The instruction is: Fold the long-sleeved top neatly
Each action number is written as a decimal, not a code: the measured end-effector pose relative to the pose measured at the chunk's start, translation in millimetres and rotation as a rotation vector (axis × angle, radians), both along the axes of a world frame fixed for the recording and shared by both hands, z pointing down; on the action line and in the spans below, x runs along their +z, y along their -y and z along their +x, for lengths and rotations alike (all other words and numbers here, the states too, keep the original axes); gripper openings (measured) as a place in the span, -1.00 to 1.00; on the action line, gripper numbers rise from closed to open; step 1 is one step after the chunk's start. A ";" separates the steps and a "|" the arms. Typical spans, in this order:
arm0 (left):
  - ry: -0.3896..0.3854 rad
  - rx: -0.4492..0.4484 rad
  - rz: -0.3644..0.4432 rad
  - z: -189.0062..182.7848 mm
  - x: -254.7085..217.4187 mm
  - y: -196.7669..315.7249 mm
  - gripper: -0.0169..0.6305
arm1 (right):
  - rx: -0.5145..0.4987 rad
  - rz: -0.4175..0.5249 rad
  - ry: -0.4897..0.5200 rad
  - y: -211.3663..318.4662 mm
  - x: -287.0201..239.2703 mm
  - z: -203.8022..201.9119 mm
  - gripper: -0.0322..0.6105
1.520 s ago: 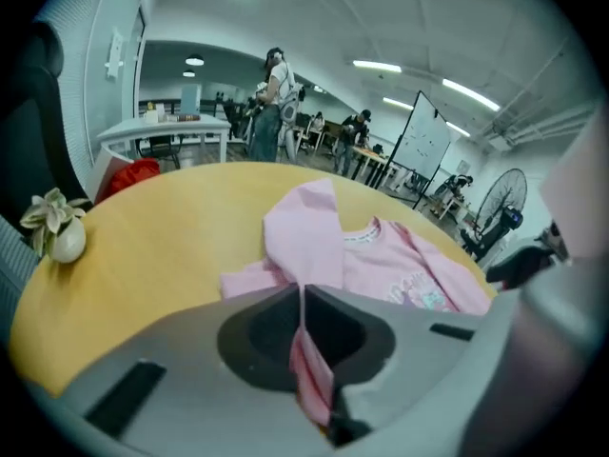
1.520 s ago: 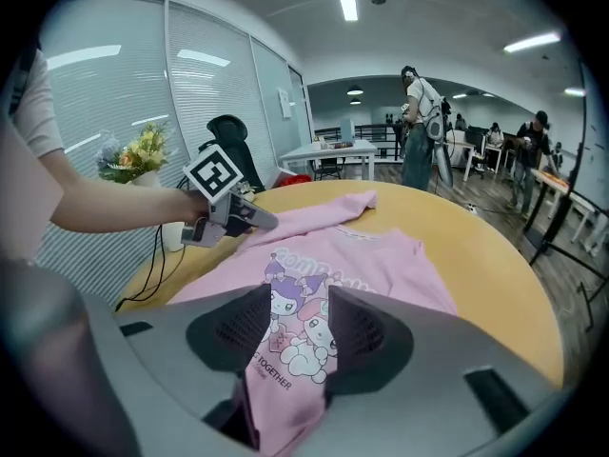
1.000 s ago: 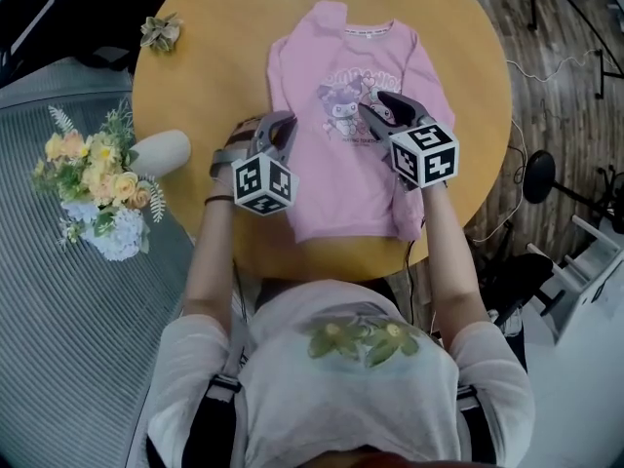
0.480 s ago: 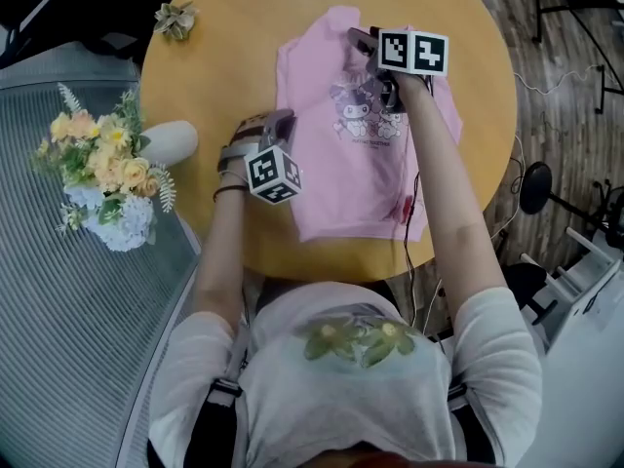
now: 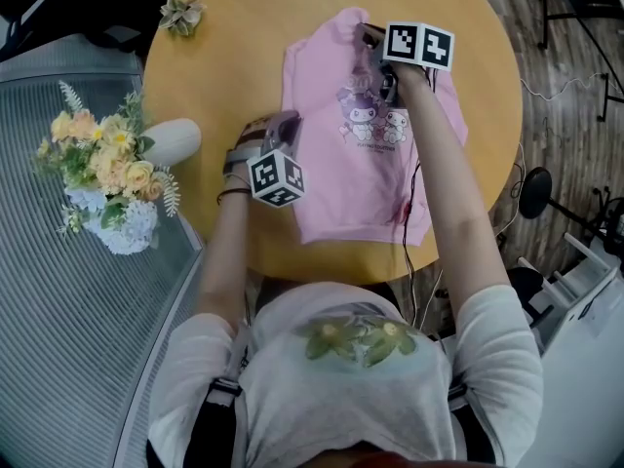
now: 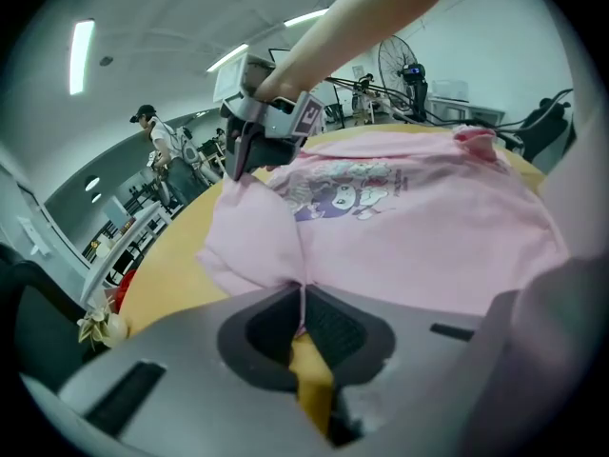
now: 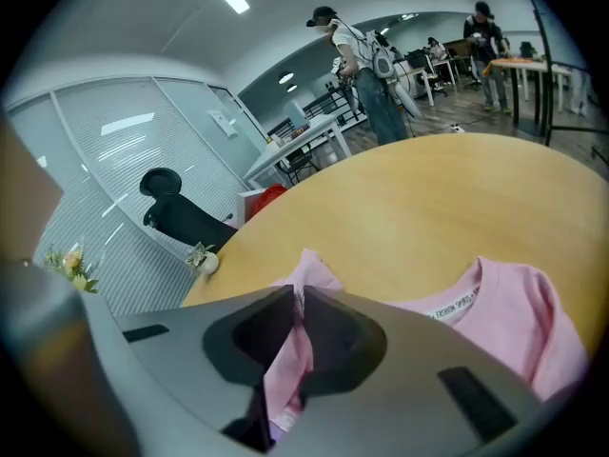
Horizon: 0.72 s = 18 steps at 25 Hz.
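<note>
- A pink long-sleeved top (image 5: 361, 178) is being kept front side up on a round wooden table (image 5: 224, 76), its collar (image 7: 473, 298) pointing away from the person and its hem lying near the table's near edge.
- A cartoon print (image 5: 370, 117) is being shown on the chest (two small figures, with writing too small to read).
- The left gripper (image 5: 281, 127) is being held at the top's left edge, about halfway down the garment; in the left gripper view its jaws (image 6: 303, 305) are being pressed together on a thin fold of the pink fabric (image 6: 409, 227), with the table's yellow surface showing just below.
- The right gripper (image 5: 373, 39) is being held at the far end of the top, just beside the collar, with the arm reaching across the garment.
- The right gripper's jaws have just been closing; in the right gripper view (image 7: 297, 298) a strip of pink cloth is being clamped between the pads and is hanging down through them.
- From the left gripper view, the right gripper (image 6: 245, 165) is being seen tipped down onto the top's far corner.
- A white vase (image 5: 168, 142) is being left lying at the table's left edge, beside a bunch of flowers (image 5: 102, 178), and a small paper flower (image 5: 182, 13) is being left well apart from the top, at the far left.
</note>
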State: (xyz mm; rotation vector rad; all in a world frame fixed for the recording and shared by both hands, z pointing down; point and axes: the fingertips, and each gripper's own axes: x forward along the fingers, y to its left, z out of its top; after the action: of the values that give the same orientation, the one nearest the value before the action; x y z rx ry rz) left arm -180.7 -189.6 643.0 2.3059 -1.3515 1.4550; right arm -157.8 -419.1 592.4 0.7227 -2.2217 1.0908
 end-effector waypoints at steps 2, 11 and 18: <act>-0.022 -0.015 -0.016 0.2 -0.3 0.4 -0.89 | -0.008 0.050 0.036 -3.4 -19.6 0.9 -0.76; -0.034 -0.338 0.108 -54.0 -54.9 27.2 -0.89 | 0.131 0.295 0.258 -74.8 -170.8 59.2 -0.76; 0.042 -0.376 0.285 -89.3 -123.8 75.3 -0.89 | 0.180 0.394 0.265 -157.5 -197.1 91.0 -0.76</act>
State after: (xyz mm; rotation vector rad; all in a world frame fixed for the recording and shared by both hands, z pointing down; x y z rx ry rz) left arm -270.0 -265.0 519.2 2.0152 -1.9862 1.2664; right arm -66.8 -261.5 395.2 1.0076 -2.6834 0.8778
